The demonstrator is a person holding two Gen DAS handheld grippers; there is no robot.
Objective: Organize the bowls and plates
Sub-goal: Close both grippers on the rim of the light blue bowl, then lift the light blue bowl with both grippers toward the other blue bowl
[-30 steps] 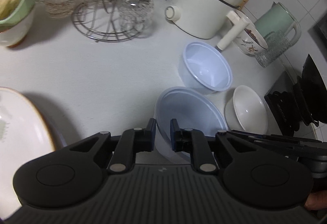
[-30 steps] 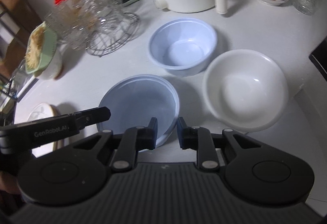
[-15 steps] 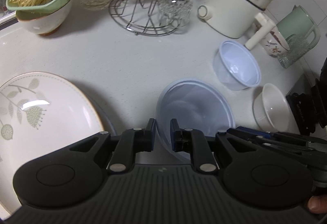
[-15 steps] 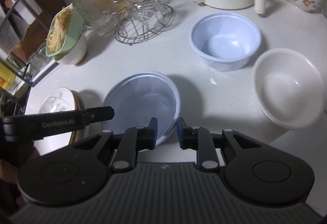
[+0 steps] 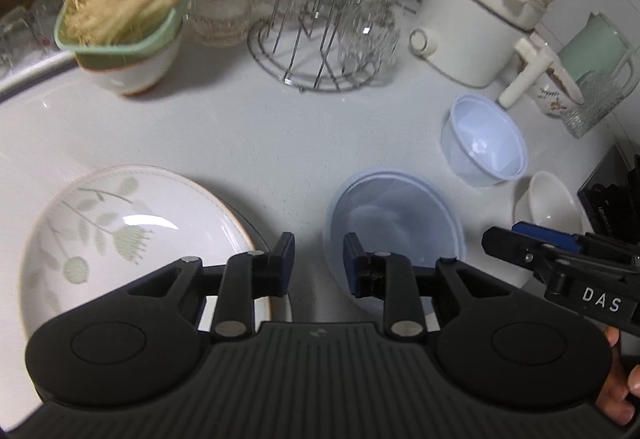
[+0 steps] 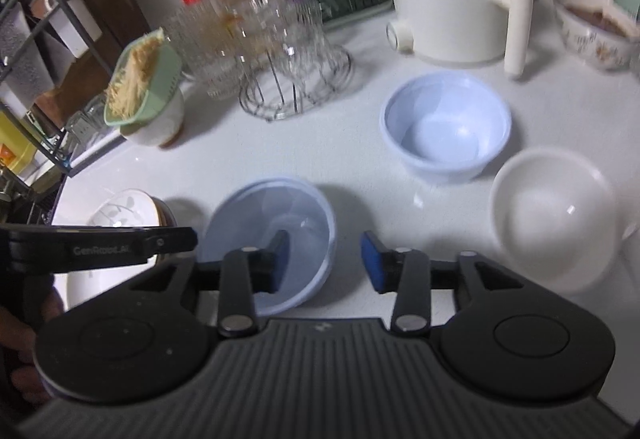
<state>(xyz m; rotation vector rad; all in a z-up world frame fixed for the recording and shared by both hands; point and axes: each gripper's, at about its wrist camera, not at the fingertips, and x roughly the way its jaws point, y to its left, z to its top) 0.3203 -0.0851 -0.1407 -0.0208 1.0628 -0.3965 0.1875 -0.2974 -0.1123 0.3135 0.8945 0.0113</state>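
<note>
Both views are fisheye wrist cams, each looking forward and steeply down along its own fingers at a white counter (image 5: 280, 143), from close above. The left cam sits further left, with a leaf plate (image 5: 120, 239) large at its near left. The right cam faces the bowls. Both share the big blue bowl (image 5: 394, 223) (image 6: 276, 235), small blue bowl (image 5: 486, 141) (image 6: 446, 127), white bowl (image 6: 554, 215), glass rack (image 5: 320, 51) (image 6: 292, 79) and cooker (image 5: 476, 35) (image 6: 448, 3). Each catches the other gripper at its edge.

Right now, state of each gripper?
Left gripper: open, jaws just opened, holding nothing; the wide pale blue plastic bowl sits beyond its tips.
Right gripper: open, jaws just opened, empty.
</note>
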